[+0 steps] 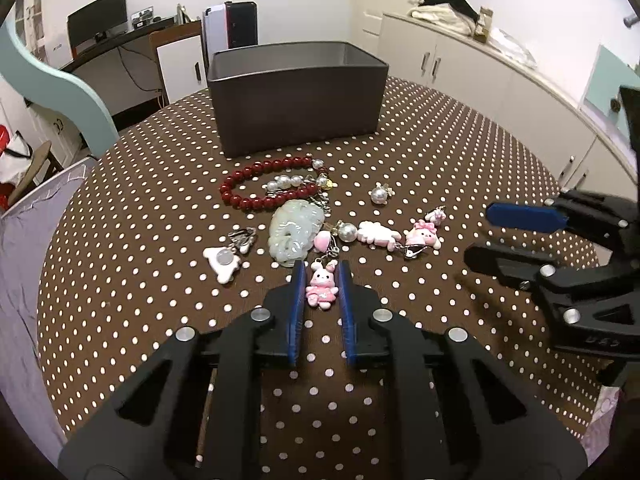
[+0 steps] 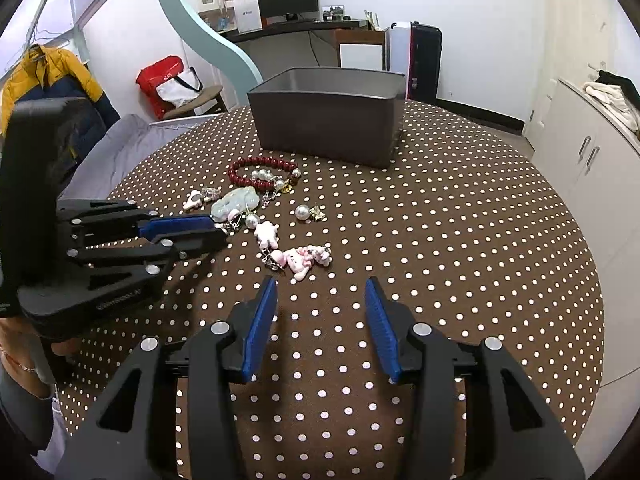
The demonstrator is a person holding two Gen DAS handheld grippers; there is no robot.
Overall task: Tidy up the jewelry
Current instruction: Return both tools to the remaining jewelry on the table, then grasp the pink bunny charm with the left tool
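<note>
On the dotted tablecloth the left gripper seems closed on a pink bunny charm; the right gripper stands half open, empty, near the box.

Even, bright indoor light from overhead, no hard glare. Strong fisheye bending in both views: the round brown surface with white polka dots bulges, walls curve, and corners go to black vignette. The left gripper throws a soft dark shadow just beneath its arms; the right gripper does the same. The glossy round white pearl bead ahead of the left gripper carries small highlights. Focus is sharp near the gripper tips, softer at the far room. Slight blur on the right gripper at the left view's edge.
</note>
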